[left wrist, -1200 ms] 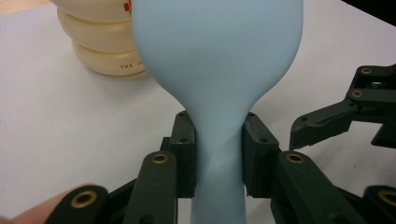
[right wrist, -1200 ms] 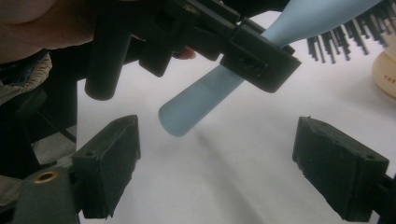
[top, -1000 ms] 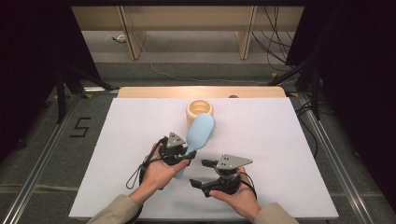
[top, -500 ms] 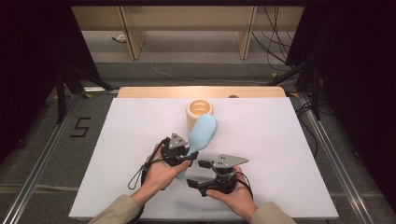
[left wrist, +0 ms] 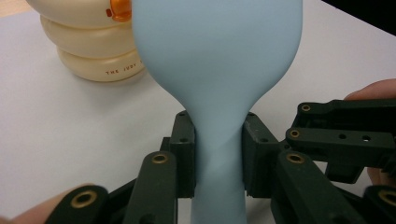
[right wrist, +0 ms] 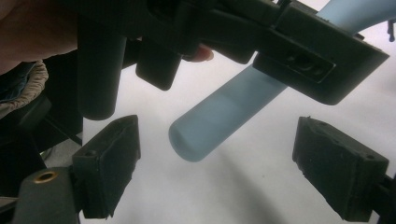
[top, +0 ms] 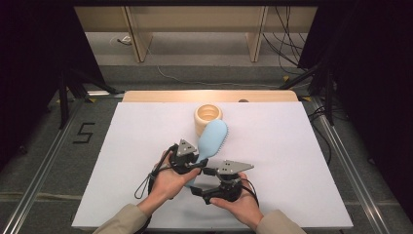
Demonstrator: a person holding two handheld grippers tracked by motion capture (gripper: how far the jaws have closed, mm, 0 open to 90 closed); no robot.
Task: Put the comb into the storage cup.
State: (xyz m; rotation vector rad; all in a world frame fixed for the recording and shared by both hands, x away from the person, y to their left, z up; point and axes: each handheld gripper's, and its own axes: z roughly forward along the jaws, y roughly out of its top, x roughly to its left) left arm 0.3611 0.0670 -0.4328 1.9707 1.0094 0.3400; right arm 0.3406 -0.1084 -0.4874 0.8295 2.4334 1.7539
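Two hand-held grippers meet near the front middle of the white worktop (top: 302,146), both close to a pale blue hairbrush (top: 212,139). The left hand-held gripper (top: 191,158) is clamped on the brush's narrow neck, where the handle widens into the head; in the left gripper view its black pads (left wrist: 184,149) press against both sides of the blue plastic. The brush is lifted off the worktop and slanted, its head pointing away from the person, bristles showing along the right edge of the head in the high view. Just beyond the head stands a cream ringed cup (top: 208,116), upright, with small lettering on its lowest ring; the brush head overlaps its near side in the high view, and whether they touch cannot be told. The right hand-held gripper (top: 198,191) sits just in front of the brush's handle end (right wrist: 205,135), its jaws wide apart on either side of that rounded tip without touching it.
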